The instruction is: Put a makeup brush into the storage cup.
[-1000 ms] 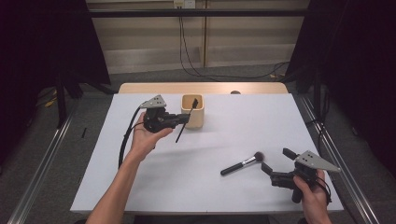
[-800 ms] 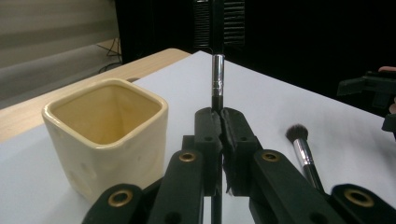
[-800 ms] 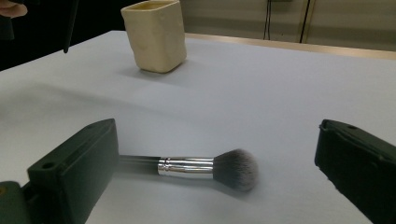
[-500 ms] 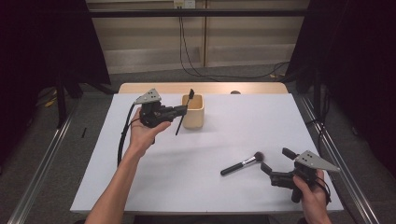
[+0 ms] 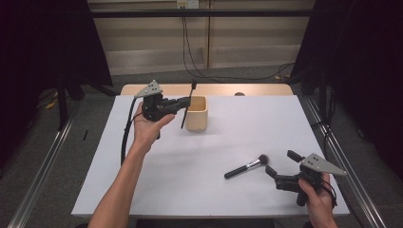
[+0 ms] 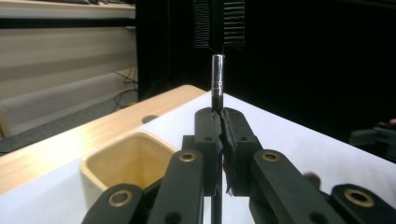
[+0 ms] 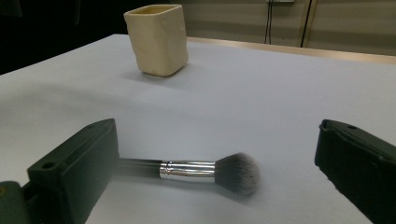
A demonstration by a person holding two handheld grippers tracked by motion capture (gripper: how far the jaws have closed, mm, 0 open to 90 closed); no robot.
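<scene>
Lighting: even, overhead; white table [image 5: 199, 161] brightly lit, surroundings at both sides near black. Shadows: soft and short, one beside the cream cup [image 5: 196, 114], one under the powder brush [image 5: 246, 166]. Glare: small highlights on brush ferrules in both gripper views. Focus: high view slightly soft and grainy; left gripper view sharp on near parts, background blurred; right gripper view blurs the brush handle [image 7: 140, 167] behind the near jaw.

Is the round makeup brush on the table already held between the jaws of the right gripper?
No, the round makeup brush lies on the white table, and the right gripper stands open around it without touching.
</scene>
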